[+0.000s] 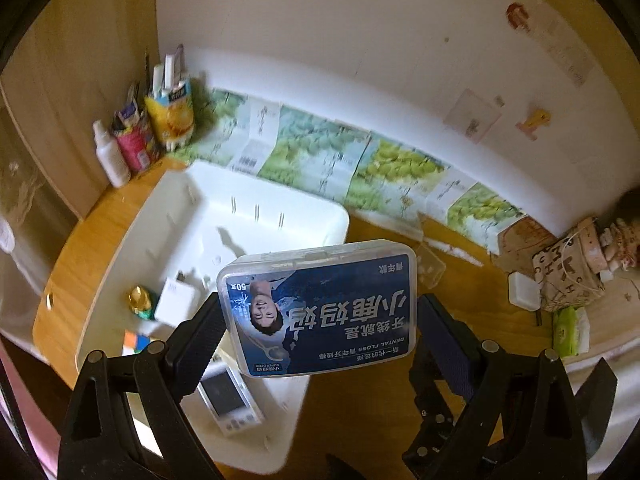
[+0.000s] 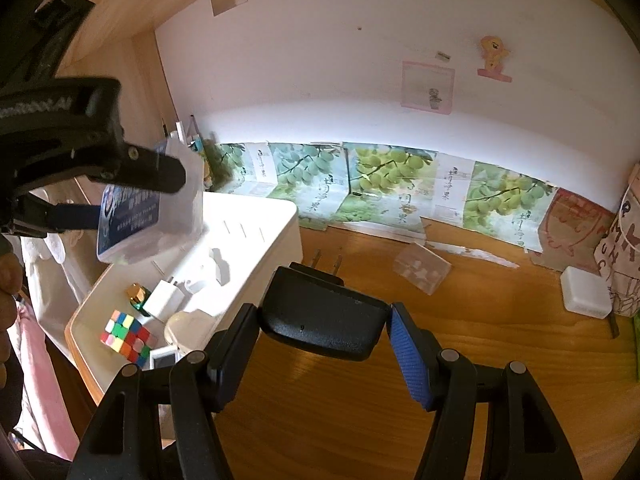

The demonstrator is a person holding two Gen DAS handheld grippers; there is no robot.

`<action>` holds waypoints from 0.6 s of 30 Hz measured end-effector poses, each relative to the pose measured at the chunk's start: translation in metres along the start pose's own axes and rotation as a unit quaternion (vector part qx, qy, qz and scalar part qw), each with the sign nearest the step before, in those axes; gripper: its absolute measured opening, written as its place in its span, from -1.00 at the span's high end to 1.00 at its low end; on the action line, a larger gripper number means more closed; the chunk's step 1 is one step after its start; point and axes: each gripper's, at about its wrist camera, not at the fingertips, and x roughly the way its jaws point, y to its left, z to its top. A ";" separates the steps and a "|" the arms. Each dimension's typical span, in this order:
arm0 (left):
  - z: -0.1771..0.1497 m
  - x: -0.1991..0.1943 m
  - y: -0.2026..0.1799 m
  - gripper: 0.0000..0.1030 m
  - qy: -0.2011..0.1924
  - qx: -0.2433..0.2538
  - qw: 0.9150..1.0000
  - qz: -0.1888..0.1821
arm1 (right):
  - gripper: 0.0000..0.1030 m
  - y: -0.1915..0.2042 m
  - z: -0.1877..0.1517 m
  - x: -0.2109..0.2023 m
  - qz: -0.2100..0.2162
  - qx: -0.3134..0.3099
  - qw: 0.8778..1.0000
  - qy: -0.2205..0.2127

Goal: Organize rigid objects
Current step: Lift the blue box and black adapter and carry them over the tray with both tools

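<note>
My left gripper is shut on a clear dental floss box with a blue label, pads on its two short ends. It hangs above the white bin. In the right wrist view the same floss box hovers over the bin's left part. My right gripper is shut on a black power adapter whose two prongs point away, held above the wooden desk just right of the bin. Inside the bin lie a Rubik's cube, a white charger, a gold-capped green bottle and a white device with a screen.
On the desk to the right sit a small clear plastic case and a white box beside a printed paper bag. A green tissue pack lies near it. Pen cups and bottles crowd the back left corner against the wall.
</note>
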 end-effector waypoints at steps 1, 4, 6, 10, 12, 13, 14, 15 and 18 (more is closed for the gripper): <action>0.002 -0.002 0.004 -0.84 -0.010 0.006 1.000 -0.004 | -0.29 0.003 0.001 0.001 0.000 0.002 1.000 -0.001; 0.004 -0.007 0.012 -0.84 -0.033 0.027 0.999 -0.012 | -0.29 0.013 0.002 0.005 0.000 0.007 1.000 -0.006; 0.006 -0.009 0.020 -0.84 -0.046 0.040 0.998 -0.016 | -0.29 0.019 0.004 0.008 0.000 0.011 1.000 -0.008; 0.008 -0.012 0.035 -0.84 -0.060 0.052 0.996 -0.038 | -0.29 0.030 0.005 0.014 0.002 0.017 1.000 -0.013; 0.009 -0.015 0.043 -0.84 -0.072 0.057 0.994 -0.051 | -0.29 0.035 0.006 0.017 0.004 0.020 1.000 -0.017; 0.009 -0.016 0.047 -0.84 -0.077 0.061 0.994 -0.054 | -0.29 0.038 0.006 0.018 0.006 0.022 1.000 -0.019; 0.009 -0.017 0.049 -0.84 -0.083 0.064 0.993 -0.058 | -0.29 0.041 0.006 0.020 0.007 0.023 0.999 -0.021; 0.008 -0.019 0.053 -0.84 -0.089 0.067 0.992 -0.061 | -0.29 0.044 0.006 0.022 0.009 0.025 0.999 -0.022; 0.007 -0.021 0.065 -0.84 -0.103 0.070 0.990 -0.071 | -0.29 0.051 0.006 0.026 0.015 0.029 0.999 -0.026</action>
